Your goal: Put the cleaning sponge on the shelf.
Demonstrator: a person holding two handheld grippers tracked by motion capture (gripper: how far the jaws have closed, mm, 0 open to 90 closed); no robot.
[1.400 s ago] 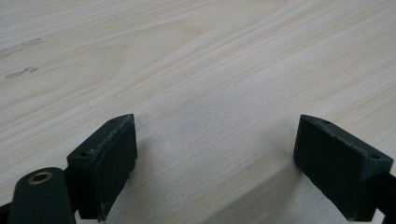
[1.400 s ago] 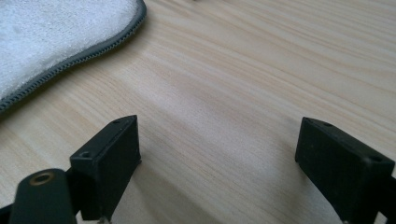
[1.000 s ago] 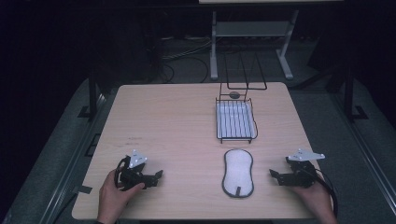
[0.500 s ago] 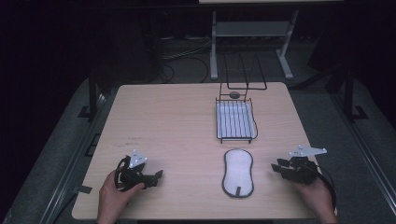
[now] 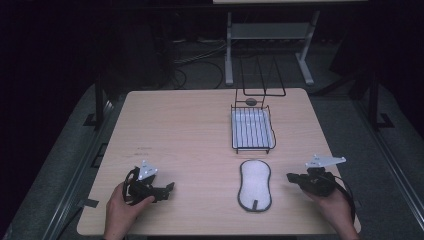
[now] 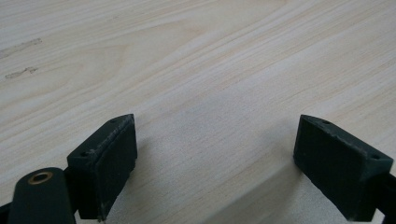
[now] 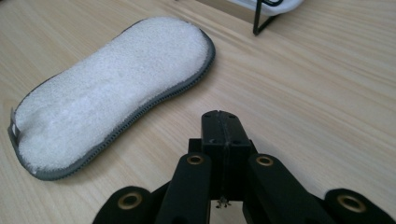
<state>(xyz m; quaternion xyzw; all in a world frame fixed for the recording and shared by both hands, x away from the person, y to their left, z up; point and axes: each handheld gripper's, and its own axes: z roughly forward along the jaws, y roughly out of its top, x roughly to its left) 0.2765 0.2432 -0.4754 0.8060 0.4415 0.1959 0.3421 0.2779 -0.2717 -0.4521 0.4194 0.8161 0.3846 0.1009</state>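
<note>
Beyond the closed right gripper, the wire rack is cut off by the top edge, leaving one foot visible. A small dark object far beyond both grippers is too small to identify.

The high view looks forward and down over the whole counter. Both gripper views ride low, close to its wood; the right one shares the white pad with it.
</note>
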